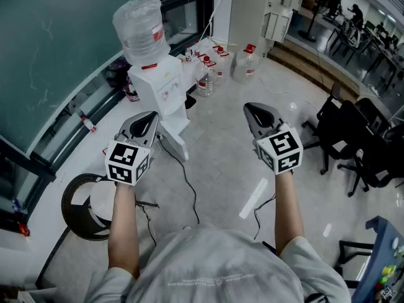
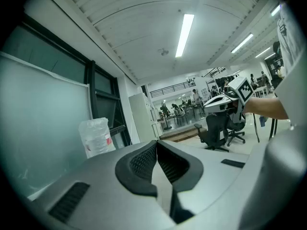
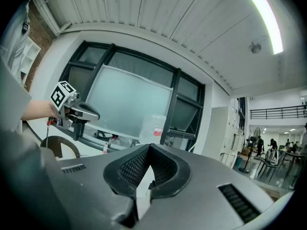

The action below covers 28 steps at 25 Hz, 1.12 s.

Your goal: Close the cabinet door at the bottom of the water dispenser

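The white water dispenser (image 1: 158, 84) stands by the window wall with a clear bottle (image 1: 140, 27) on top. Its bottom cabinet door (image 1: 175, 142) juts out open toward me. My left gripper (image 1: 149, 118) hangs shut just beside the dispenser's lower front, close to the door, holding nothing. The right gripper (image 1: 255, 110) hovers shut over bare floor to the door's right, also with nothing in it. In the left gripper view the jaws (image 2: 157, 146) meet, with the bottle (image 2: 97, 136) beyond them. The right gripper view shows shut jaws (image 3: 148, 151) and the bottle (image 3: 154, 127).
Several water jugs (image 1: 218, 65) stand on the floor behind the dispenser. Black office chairs (image 1: 353, 144) crowd the right side. A round black-rimmed bin (image 1: 88, 207) sits at my lower left, and a black cable (image 1: 189, 188) trails across the floor from the dispenser.
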Available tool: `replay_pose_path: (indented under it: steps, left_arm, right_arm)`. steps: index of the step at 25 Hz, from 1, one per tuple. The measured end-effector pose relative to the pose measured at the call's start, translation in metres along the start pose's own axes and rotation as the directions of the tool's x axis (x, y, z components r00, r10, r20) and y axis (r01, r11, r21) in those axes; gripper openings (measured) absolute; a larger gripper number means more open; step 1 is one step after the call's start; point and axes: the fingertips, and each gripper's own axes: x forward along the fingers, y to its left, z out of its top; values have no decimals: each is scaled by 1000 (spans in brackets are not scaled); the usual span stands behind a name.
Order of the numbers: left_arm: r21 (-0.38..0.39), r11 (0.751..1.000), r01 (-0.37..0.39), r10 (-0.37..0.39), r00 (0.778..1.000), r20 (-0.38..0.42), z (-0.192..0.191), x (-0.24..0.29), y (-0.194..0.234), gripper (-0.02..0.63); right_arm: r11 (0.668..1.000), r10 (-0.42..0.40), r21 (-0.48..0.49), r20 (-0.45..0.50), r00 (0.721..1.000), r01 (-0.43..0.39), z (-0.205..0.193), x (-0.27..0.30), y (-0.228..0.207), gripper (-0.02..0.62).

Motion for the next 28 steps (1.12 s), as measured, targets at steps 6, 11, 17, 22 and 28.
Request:
replay_pose_path:
  steps: [6,11,17,22,28]
  left_arm:
    - [-2,1000,-8,8,1000,-29,6,11,-41,20]
    - [-10,1000,-24,23,999,-48,9,21,-74,20]
    - [-42,998,-50,45,994,-98,-10,23,-96,20]
    - [-57,995,-81,75,991,-106,-16,38,-80,20]
    - [-47,998,-46,42,995,-91,-33,93,-40,20]
  right_arm:
    - [1000,-15,4,16,1000,15,-18,-37,-34,28]
    - [998,-1,60,27,1000,-1,-42,-62,-52,28]
    - [996,72,54,9,997,-72,-66,-66,-54,28]
    - [995,61,80,51,997,-65,-65,-51,-69,28]
    - [997,43,67,79,996,-48,-58,12,-86,28]
